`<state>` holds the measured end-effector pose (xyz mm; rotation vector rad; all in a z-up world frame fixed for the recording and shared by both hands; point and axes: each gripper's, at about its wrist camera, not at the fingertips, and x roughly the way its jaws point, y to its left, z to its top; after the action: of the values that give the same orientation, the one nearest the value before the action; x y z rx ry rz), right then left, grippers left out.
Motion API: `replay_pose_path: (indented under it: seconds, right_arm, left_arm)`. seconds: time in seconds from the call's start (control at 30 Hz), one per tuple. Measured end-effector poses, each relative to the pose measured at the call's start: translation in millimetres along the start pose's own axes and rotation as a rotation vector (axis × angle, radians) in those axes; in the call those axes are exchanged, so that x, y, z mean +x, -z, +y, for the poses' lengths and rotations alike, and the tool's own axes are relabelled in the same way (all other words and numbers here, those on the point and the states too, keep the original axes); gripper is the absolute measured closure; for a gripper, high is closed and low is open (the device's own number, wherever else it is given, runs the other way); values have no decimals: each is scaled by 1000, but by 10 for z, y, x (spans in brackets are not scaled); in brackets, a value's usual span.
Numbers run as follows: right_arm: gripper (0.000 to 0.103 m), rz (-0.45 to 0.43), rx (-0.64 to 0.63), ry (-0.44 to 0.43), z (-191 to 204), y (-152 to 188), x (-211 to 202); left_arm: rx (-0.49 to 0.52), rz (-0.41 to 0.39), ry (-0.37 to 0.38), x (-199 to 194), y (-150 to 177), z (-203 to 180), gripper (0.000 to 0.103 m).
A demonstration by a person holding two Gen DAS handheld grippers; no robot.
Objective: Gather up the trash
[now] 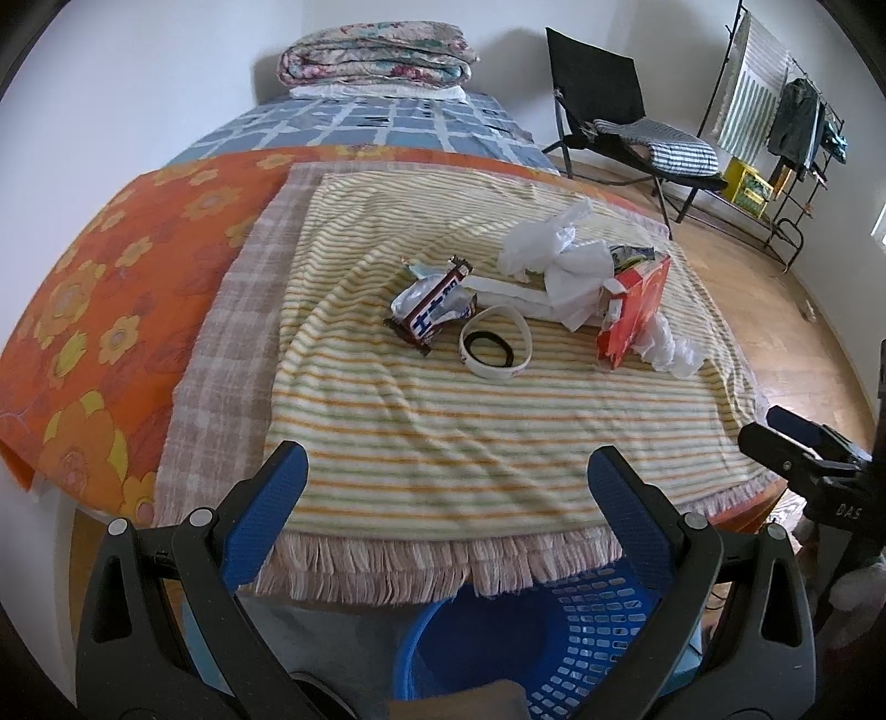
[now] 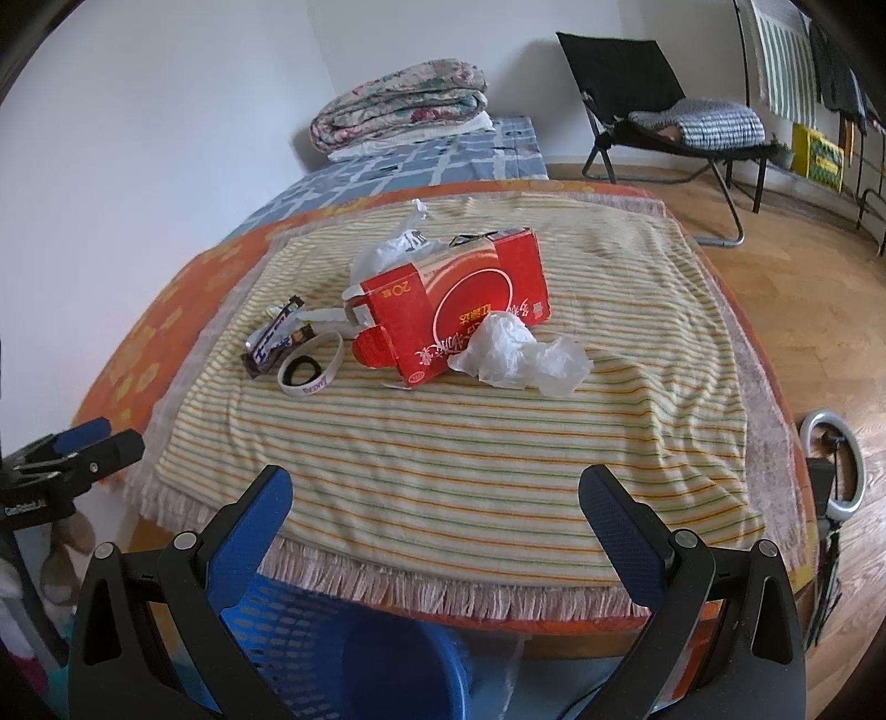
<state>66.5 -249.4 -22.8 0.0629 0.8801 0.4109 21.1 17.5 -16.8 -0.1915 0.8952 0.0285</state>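
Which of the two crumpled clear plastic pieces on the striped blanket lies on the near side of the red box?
The smaller crumpled plastic wad, lying against the red box's near face toward the grippers. The larger plastic bag sits behind the box, on its far side.

red box (image 2: 470,310) on yellow-striped blanket (image 2: 443,454); blue basket (image 1: 554,637).

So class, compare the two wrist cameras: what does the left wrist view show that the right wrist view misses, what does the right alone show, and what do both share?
Left wrist view only: the orange floral sheet spread wide, and the right gripper at the edge.

Right wrist view only: the printed face of the red box, a ring light on the floor, and the left gripper.

Both: the striped blanket, candy wrapper, white wristband, crumpled plastic, blue basket, black chair and folded quilt. Both grippers are open, empty.
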Motion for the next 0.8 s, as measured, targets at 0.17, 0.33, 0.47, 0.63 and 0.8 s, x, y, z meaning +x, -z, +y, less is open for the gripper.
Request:
replay_pose_path:
  seconds: [0.17, 0.33, 0.47, 0.63, 0.8]
  right_arm:
    - [0, 23, -12, 7, -52, -134, 75]
    - [0, 50, 4, 19, -172, -319, 219]
    - [0, 71, -23, 58, -262, -477, 356]
    - [0, 86, -44, 99, -407, -628, 538]
    - [0, 114, -39, 119, -532, -709, 742]
  left_arm:
    - [15, 16, 19, 117, -200, 17, 0]
    - [5, 56, 43, 324, -368, 57, 0]
    - [-37, 95, 56, 535, -481, 158, 7]
    - [-59, 114, 46, 799, -603, 243, 17]
    - [-105, 147, 56, 1071, -688, 335, 24]
